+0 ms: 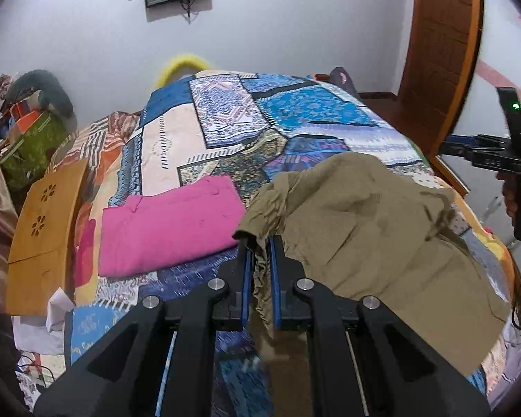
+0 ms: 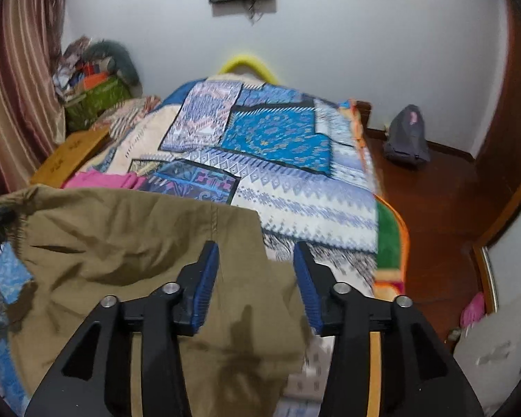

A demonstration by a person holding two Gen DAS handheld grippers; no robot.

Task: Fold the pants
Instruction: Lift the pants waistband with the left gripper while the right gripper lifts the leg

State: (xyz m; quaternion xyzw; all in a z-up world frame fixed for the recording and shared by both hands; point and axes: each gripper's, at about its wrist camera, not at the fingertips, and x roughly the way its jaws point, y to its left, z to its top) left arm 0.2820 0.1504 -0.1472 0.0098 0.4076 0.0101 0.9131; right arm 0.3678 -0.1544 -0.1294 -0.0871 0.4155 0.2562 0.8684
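Two sets of tongs work over a bed spread with a blue patchwork-print quilt (image 1: 225,118). In the left wrist view, the left tongs (image 1: 259,243) are clenched on a bunched waistband edge of the crumpled olive-khaki cotton pants (image 1: 371,219), which drape ahead of and to the right of them across the quilt. A folded pink garment (image 1: 170,222) lies just left of the tongs, near the pants' edge. The right tongs (image 1: 469,146) appear far to the right, apart from the fabric.

In the right wrist view, the right tongs (image 2: 257,271) are released, their jaws spread above the pants' (image 2: 121,243) right edge, gripping nothing.

With only one corner pinched, lifting could, I judge, twist the cloth into a lopsided fold, or drag it over the pink garment and muss it.
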